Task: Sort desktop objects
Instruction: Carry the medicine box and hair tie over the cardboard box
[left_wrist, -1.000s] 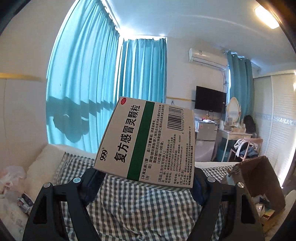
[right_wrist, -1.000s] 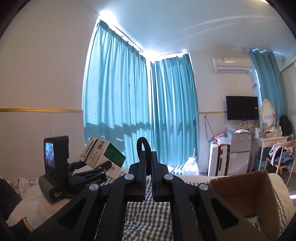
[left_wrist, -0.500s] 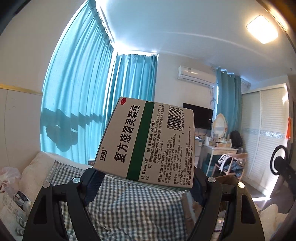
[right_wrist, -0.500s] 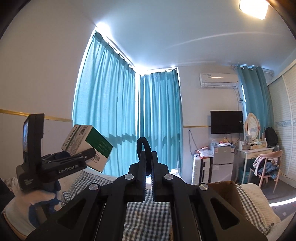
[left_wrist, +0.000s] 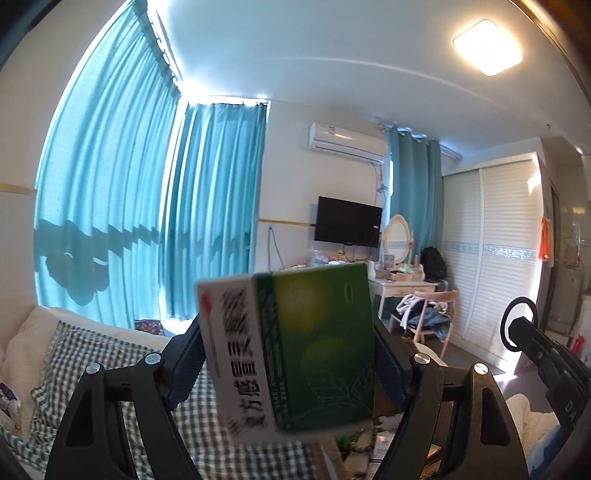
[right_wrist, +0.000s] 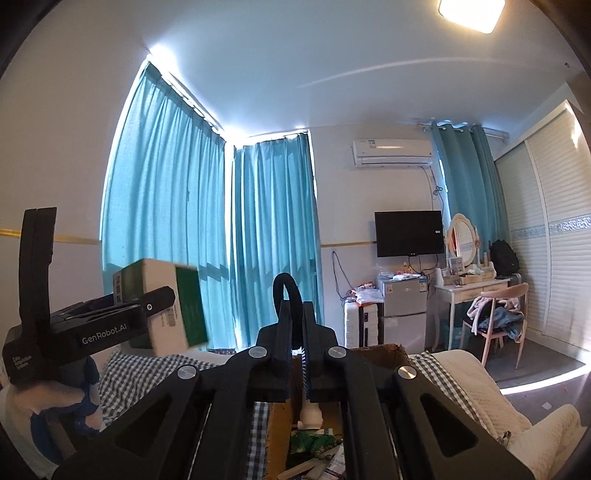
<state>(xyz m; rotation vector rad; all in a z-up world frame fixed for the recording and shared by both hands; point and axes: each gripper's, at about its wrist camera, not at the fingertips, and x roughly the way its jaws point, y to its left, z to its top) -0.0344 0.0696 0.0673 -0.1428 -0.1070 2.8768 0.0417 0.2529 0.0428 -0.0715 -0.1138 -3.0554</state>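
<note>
While your left gripper grasps the tilted box, your right gripper, at 3 o'clock, stays clenched on a black loop.

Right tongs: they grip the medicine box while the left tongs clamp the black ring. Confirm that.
Wrong: sides swapped. The left tongs grip the medicine box, per the left wrist view; the right tongs are shut on the black ring, per the right wrist view.

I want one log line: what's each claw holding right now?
left claw: shut on medicine box | right claw: shut on black ring | cardboard box: below, open
</note>
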